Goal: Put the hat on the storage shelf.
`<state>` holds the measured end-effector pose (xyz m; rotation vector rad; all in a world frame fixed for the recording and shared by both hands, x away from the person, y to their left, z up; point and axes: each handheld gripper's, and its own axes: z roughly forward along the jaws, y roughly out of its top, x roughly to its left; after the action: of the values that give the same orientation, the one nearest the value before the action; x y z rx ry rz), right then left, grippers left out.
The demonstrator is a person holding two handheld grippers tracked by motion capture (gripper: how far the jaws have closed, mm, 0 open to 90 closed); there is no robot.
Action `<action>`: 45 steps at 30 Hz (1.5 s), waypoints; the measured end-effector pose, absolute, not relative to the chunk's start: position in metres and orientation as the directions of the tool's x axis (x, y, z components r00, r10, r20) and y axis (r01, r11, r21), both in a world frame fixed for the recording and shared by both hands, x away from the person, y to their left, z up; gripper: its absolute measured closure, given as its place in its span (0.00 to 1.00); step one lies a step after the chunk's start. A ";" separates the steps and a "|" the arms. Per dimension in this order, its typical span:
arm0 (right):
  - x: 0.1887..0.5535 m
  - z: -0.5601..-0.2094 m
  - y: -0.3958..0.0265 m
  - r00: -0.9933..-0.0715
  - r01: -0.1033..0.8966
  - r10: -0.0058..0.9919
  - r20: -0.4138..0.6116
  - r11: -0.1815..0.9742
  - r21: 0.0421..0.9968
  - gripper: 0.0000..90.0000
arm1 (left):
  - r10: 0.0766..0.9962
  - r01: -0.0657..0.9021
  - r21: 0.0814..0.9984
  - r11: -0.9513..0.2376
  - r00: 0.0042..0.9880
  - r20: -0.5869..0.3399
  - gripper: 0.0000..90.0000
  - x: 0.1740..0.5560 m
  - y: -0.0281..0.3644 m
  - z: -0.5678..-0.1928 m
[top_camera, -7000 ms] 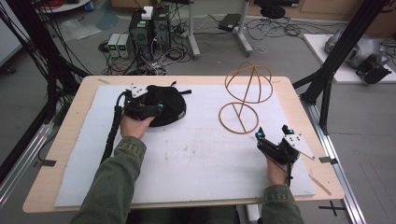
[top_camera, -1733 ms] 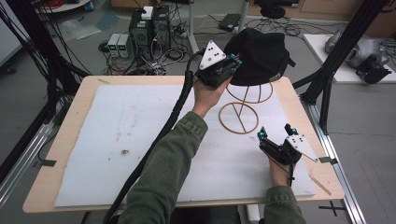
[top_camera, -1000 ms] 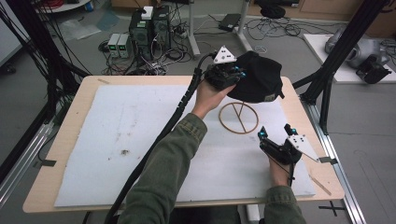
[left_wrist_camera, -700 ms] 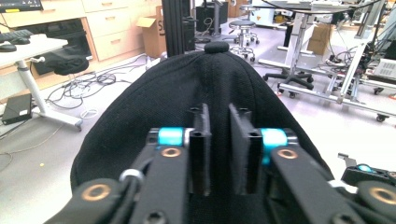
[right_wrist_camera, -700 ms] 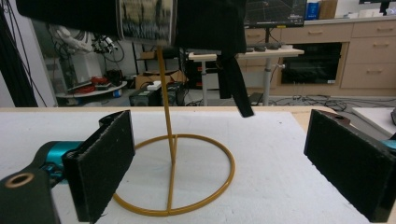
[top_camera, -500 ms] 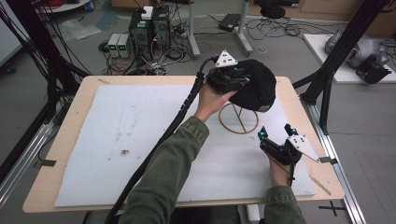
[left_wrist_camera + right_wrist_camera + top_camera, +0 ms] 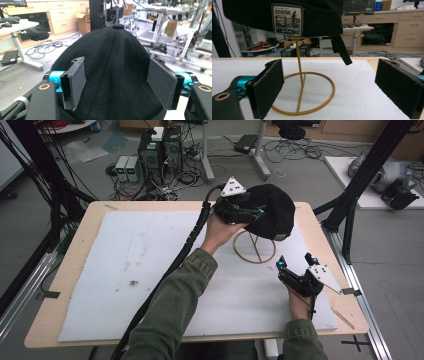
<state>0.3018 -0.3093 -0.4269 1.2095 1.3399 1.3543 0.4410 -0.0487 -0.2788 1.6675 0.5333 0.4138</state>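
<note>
Pads of the left hand-held gripper (image 7: 120, 85) stand spread to either side of the black cap (image 7: 110, 72), flanking its crown with visible gaps rather than pinching it. In the high view this left hand-held gripper (image 7: 239, 210) sits at about 9 o'clock of the black cap (image 7: 270, 215), which rests atop the gold wire stand (image 7: 255, 247) toward the 1 o'clock part of the worktop (image 7: 90, 245). The cap looks light, soft and easily crumpled; I judge the stiffer seamed rim a better hold than the slack crown. Its button points up, and the sewn patch (image 7: 287, 19) and dangling strap (image 7: 340, 50) face the right hand-held gripper (image 7: 329, 87), whose jaws are wide apart near 5 o'clock. Which way the brim points I cannot tell.
</note>
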 end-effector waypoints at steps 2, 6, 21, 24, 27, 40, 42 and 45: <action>0.302 -0.427 -0.309 -0.163 0.055 0.984 0.067 -0.058 0.997 0.09 | 0.578 0.108 0.987 -0.117 0.816 -0.020 0.34 0.441 -0.043 -0.279; 0.302 -0.427 -0.310 -0.162 0.059 0.984 0.072 -0.063 0.996 0.09 | 0.613 0.094 0.988 -0.123 0.790 0.001 0.31 0.439 -0.030 -0.277; 0.301 -0.427 -0.309 -0.161 0.057 0.985 0.061 -0.052 0.997 0.09 | 0.723 0.054 0.991 -0.121 0.689 0.051 0.26 0.425 0.037 -0.268; 0.301 -0.427 -0.308 -0.161 0.059 0.985 0.062 -0.053 0.997 0.09 | 0.741 0.044 0.992 -0.118 0.669 0.058 0.25 0.421 0.050 -0.269; 0.301 -0.427 -0.308 -0.161 0.057 0.985 0.054 -0.045 0.997 0.09 | 0.760 0.047 0.991 -0.122 0.647 0.063 0.25 0.418 0.064 -0.269; 0.301 -0.427 -0.307 -0.160 0.064 0.986 0.049 -0.039 0.997 0.09 | 0.827 0.069 0.993 -0.094 0.561 0.039 0.24 0.404 0.117 -0.285; 0.301 -0.427 -0.307 -0.161 0.063 0.986 0.045 -0.035 0.997 0.09 | 0.837 0.075 0.993 -0.090 0.546 0.035 0.24 0.402 0.125 -0.288; 0.301 -0.427 -0.307 -0.160 0.063 0.986 0.043 -0.033 0.997 0.09 | 0.852 0.084 0.993 -0.087 0.523 0.031 0.23 0.399 0.137 -0.293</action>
<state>0.3014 -0.3070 -0.4274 1.2018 1.3556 1.3277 0.3989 0.1369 -0.2934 1.5396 0.8342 0.7839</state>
